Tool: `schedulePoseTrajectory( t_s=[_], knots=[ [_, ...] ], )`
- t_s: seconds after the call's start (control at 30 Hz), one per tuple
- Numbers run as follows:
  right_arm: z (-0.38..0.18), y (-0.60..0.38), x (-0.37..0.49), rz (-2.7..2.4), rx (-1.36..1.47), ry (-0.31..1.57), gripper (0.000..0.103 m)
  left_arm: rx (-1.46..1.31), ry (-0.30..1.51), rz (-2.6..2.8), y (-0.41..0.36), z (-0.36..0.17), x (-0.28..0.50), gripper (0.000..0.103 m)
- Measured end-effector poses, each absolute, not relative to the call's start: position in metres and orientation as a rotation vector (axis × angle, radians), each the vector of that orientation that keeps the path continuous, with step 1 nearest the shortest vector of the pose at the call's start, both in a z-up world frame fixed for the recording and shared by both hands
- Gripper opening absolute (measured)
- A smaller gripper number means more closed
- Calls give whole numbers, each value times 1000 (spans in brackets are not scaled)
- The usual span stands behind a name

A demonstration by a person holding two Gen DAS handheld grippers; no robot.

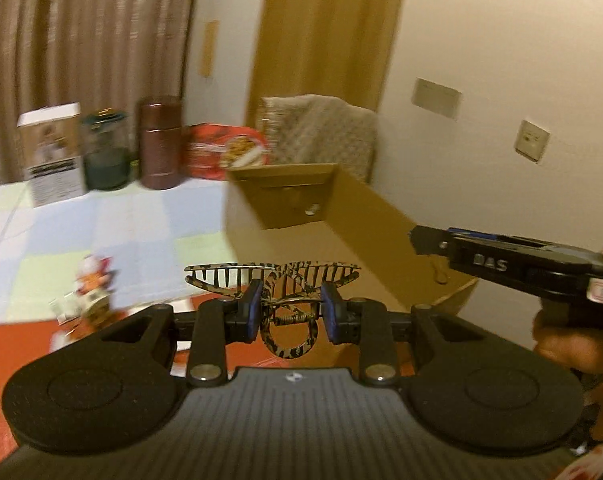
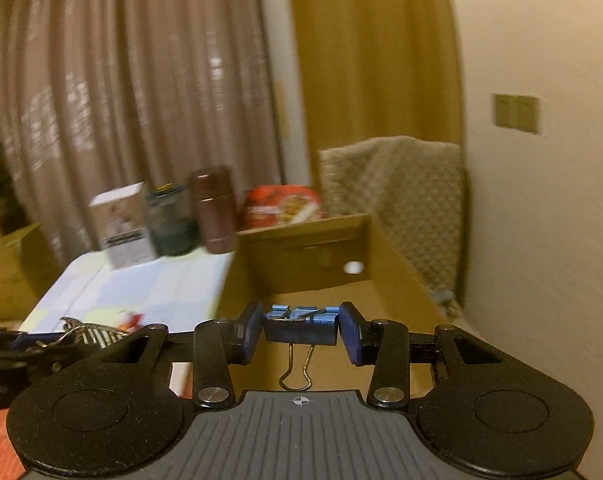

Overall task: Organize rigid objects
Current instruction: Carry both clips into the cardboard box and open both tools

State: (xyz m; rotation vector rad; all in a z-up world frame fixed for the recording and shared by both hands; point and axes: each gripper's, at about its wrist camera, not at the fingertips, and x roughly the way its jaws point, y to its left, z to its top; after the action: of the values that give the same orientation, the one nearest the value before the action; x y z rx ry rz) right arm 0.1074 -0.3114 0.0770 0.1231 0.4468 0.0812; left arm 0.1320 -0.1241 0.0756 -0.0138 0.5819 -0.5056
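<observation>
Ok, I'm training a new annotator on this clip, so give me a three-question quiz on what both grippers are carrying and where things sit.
1. True or false: the left gripper is shut on a hair claw.
2. The right gripper holds: A) a key B) a blue binder clip C) nothing.
3. Fill in: ahead of both grippers lies an open cardboard ____.

Key: 1 true; 2 B; 3 box.

Tortoiseshell-striped hair claw, blue binder clip, brown cardboard box, red tin
</observation>
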Motion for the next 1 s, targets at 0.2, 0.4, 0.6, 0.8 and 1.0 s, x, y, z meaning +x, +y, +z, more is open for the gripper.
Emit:
schedulePoseTrajectory(
  t_s=[0.2, 0.4, 0.6, 0.8, 1.0],
  knots=[
    [58, -352, 114, 11, 199, 453, 39, 76, 600, -556, -172, 64, 148, 26],
    [50, -376, 121, 8, 251, 468, 39, 123, 628, -581, -194, 48, 162, 26],
    [43, -385, 127, 11, 292, 489, 39, 144, 637, -599, -205, 40, 169, 26],
    [42, -380, 131, 20, 287, 494, 39, 145, 600, -602, -207, 40, 172, 36],
    [40, -378, 131, 20, 275, 501, 39, 110, 561, -553, -181, 49, 162, 36]
  ],
)
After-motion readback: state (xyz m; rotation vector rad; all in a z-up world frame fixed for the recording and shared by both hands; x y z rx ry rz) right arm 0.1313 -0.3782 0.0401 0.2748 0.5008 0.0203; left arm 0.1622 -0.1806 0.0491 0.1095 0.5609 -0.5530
